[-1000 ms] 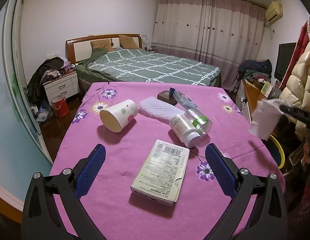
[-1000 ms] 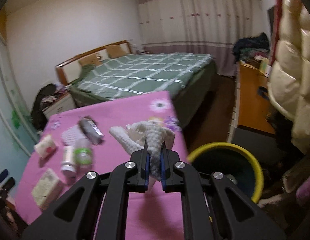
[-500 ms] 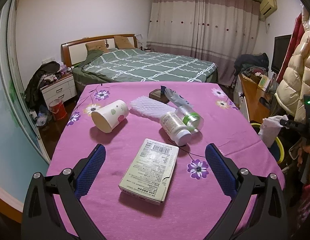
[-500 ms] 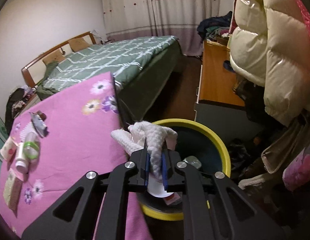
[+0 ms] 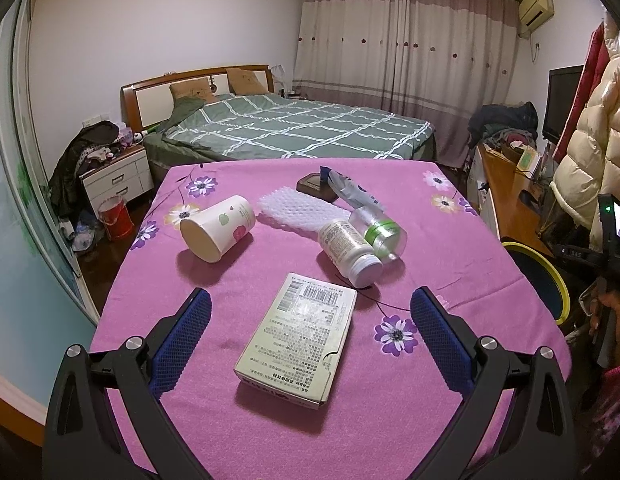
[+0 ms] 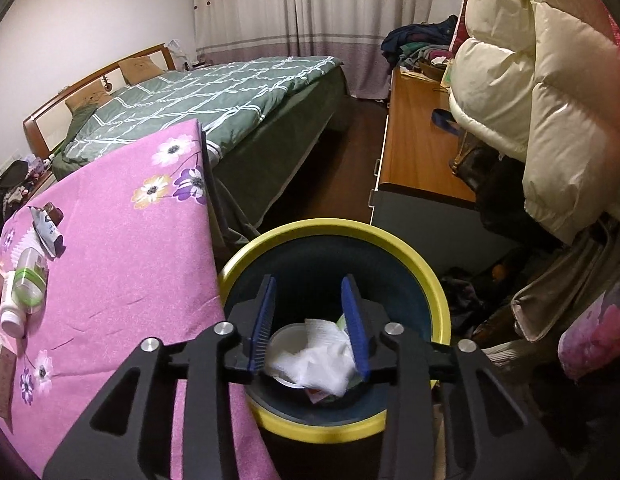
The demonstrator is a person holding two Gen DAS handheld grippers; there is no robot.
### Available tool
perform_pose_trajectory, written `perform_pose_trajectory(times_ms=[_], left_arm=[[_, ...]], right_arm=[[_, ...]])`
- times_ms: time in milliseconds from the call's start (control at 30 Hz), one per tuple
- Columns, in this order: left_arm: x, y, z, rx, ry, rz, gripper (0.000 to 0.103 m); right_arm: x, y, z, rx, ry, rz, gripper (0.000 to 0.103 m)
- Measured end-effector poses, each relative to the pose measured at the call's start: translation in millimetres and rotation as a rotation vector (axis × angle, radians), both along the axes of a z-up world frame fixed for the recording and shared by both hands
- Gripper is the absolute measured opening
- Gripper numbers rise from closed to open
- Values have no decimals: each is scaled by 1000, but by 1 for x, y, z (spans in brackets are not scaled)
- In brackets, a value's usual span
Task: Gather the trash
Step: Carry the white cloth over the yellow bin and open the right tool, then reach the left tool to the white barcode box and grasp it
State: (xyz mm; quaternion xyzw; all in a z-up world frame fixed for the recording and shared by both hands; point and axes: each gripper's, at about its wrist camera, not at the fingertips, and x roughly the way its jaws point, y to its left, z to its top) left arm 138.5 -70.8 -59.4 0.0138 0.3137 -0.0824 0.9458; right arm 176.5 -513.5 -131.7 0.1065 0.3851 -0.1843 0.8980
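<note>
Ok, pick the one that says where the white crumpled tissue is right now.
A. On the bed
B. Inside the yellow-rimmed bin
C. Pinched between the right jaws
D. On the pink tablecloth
B: the white crumpled tissue lies inside the yellow-rimmed bin on other rubbish, below the right gripper, whose jaws are opening and no longer press on it.
</note>
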Motion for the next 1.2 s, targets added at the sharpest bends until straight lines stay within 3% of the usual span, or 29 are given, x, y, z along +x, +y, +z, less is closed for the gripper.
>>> perform_pose_trajectory(times_ms=[300, 633, 1200], left_arm=[[13, 6, -17, -20, 64, -29, 98], [50, 8, -60, 20, 185, -48, 98], [99, -4, -102, 111, 324, -130, 98]], right_arm=[[-1, 5, 1, 7, -6, 14, 41], [5, 13, -1, 11, 4, 35, 43], [13, 17, -9, 22, 18, 59, 44]])
